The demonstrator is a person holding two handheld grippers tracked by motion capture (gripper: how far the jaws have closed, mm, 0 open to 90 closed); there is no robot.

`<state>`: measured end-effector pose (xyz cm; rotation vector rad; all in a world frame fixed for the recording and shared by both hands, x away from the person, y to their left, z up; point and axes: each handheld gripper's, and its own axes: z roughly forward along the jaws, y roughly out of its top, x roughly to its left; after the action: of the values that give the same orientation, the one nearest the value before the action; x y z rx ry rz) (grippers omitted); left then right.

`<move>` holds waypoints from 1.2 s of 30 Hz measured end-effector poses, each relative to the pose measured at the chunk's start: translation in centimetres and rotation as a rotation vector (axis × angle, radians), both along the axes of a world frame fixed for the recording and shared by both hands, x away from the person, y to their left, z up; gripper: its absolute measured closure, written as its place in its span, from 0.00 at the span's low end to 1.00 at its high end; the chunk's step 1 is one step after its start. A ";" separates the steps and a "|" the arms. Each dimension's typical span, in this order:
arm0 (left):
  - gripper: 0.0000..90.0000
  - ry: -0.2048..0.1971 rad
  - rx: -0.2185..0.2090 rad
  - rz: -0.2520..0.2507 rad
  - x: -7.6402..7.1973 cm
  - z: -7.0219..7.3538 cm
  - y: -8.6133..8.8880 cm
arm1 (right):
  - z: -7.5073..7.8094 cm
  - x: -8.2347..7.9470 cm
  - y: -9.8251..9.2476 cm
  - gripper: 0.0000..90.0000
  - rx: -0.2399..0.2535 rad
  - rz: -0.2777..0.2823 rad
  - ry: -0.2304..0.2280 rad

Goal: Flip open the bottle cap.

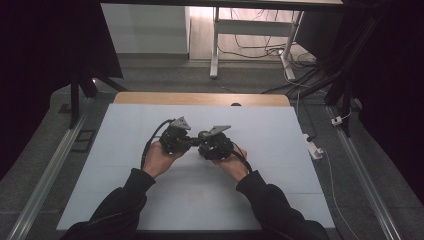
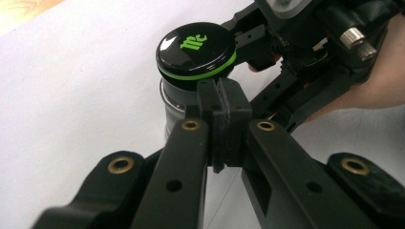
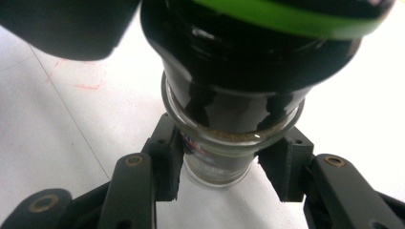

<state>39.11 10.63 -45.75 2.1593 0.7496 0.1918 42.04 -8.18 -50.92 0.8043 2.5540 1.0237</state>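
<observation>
Both hands meet mid-frame; the left tongs [image 1: 186,141] are closed empty, the right tongs [image 1: 202,145] are clamped.

Green stylised mark, reads roughly "mc", on glossy black top of jar lid [image 2: 196,47]; lid just beyond closed fingertips of left gripper [image 2: 222,102]. Mark tilted in left gripper view. Green band runs round lid edge, no lettering on it. Small red and blue print on glass jar [image 3: 217,162] between fingers [image 3: 167,162] of right gripper [image 3: 224,167], too blurred to read. Faint red scribbles on white table [image 3: 57,119], left of right gripper's fingers, not legible.
</observation>
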 end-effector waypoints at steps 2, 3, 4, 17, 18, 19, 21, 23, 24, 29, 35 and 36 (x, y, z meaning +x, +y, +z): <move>0.99 -0.003 -0.006 0.005 0.0 0.1 0.0 | 0.0 0.0 0.0 0.58 -0.002 0.000 -0.001; 0.99 -0.003 -0.005 0.004 0.1 0.1 0.0 | 0.0 0.0 0.0 0.58 -0.002 0.000 -0.001; 0.99 -0.001 -0.011 0.007 0.1 0.1 0.0 | 0.0 0.0 0.0 0.58 -0.002 -0.001 0.001; 0.99 -0.007 -0.035 0.034 0.9 1.0 0.2 | 0.0 0.0 0.0 0.58 -0.004 -0.001 -0.002; 0.99 -0.006 -0.039 0.038 1.0 1.0 0.2 | 0.0 0.0 0.0 0.58 -0.004 0.000 -0.002; 0.99 -0.007 -0.041 0.042 1.1 1.1 0.2 | 0.0 0.0 0.0 0.58 -0.004 0.000 -0.002; 0.99 -0.001 -0.054 0.047 1.4 1.2 0.3 | 0.0 0.0 0.0 0.58 -0.005 0.001 -0.002; 0.99 0.009 -0.074 0.055 1.8 1.2 0.5 | 0.0 0.0 0.0 0.58 -0.006 0.003 -0.005; 0.99 0.008 -0.075 0.063 2.1 1.2 0.6 | 0.0 0.0 0.0 0.58 -0.008 0.006 -0.006; 0.99 0.017 -0.073 0.092 2.9 0.8 1.0 | 0.0 0.0 0.0 0.58 -0.007 0.008 -0.006; 0.98 0.003 -0.055 0.078 2.5 0.8 1.1 | 0.0 0.0 0.0 0.58 -0.008 0.008 -0.004; 0.98 0.000 -0.052 0.076 2.4 0.9 1.0 | 0.0 0.0 0.1 0.58 -0.006 0.005 0.000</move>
<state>41.52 11.67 -44.84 2.0830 0.8285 0.2098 42.06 -8.12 -50.91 0.7972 2.5589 1.0174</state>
